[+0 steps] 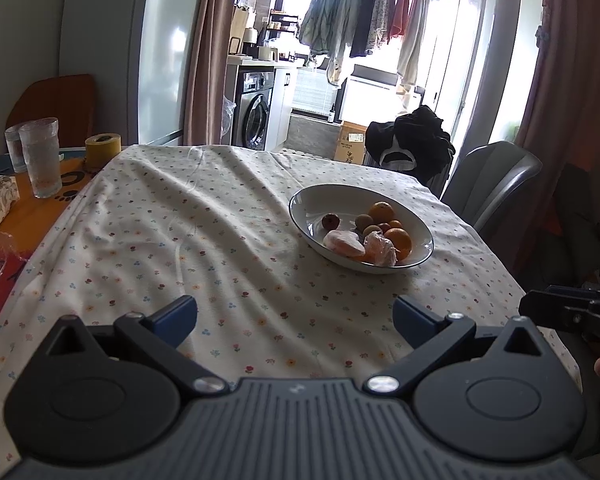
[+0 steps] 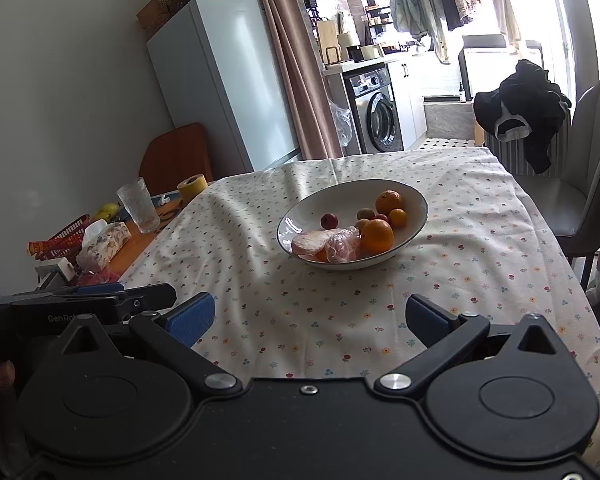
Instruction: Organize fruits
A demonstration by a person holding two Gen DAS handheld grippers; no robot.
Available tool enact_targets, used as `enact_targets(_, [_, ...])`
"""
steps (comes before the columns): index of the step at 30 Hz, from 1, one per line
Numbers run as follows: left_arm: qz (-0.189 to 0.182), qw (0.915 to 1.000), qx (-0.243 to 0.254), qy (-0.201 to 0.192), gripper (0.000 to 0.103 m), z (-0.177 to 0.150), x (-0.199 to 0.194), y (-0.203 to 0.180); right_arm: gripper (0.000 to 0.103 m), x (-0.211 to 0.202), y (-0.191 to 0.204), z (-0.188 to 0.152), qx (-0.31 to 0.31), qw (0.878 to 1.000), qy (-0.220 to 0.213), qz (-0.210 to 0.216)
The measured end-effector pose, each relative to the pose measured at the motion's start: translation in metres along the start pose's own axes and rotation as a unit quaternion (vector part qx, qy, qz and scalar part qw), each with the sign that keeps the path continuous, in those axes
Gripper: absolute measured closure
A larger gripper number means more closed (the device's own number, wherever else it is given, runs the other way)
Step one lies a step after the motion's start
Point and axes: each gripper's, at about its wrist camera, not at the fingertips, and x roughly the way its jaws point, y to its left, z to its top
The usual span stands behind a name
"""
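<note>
bowl (image 2: 416, 204): oranges (image 2: 377, 235), small fruits, wrapped pieces | left tool (image 1: 294, 322) wide, empty | right tool (image 2: 310, 322) wide, empty

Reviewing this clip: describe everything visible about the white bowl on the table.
The white bowl is wide, shallow and glossy, ceramic by its look, with a thin dark rim line. It sits upright on the flowered tablecloth, ahead of both grippers and untouched by either. Inside, crowded toward one side, lie oranges, small green and red fruits, and two plastic-wrapped pieces. The other side is bare.

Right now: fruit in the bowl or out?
In. All visible fruit sits inside the white bowl; none lies on the tablecloth.
</note>
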Motion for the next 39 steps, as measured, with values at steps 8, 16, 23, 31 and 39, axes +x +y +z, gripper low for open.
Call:
enact_targets(8, [-0.002, 1.0, 0.003, 0.0, 0.0, -0.001, 0.0008, -0.0025, 0.0, -0.0002, -0.0005, -0.0005, 0.0, 1.0, 0.0, -0.001])
enact_targets(16, [-0.002, 1.0, 0.002, -0.001, 0.0, -0.0012, 0.0011, -0.0033, 0.0, -0.0006, -0.0022, -0.0004, 0.0, 1.0, -0.001, -0.002])
enact_targets(23, [-0.002, 1.0, 0.002, -0.002, 0.0, -0.0009, 0.0006, -0.0023, 0.0, -0.0003, -0.0034, -0.0007, -0.001, 1.0, -0.002, -0.004])
enact_targets(31, [-0.002, 1.0, 0.001, -0.002, 0.0, 0.0001, -0.0001, -0.0014, 0.0, -0.0008, -0.0035, -0.0006, 0.0, 1.0, -0.002, -0.004])
enact_targets(39, [-0.001, 1.0, 0.001, -0.004, 0.0, 0.0008, -0.0015, -0.0001, 0.0, -0.0007, -0.0033, -0.0005, -0.001, 1.0, -0.002, -0.005])
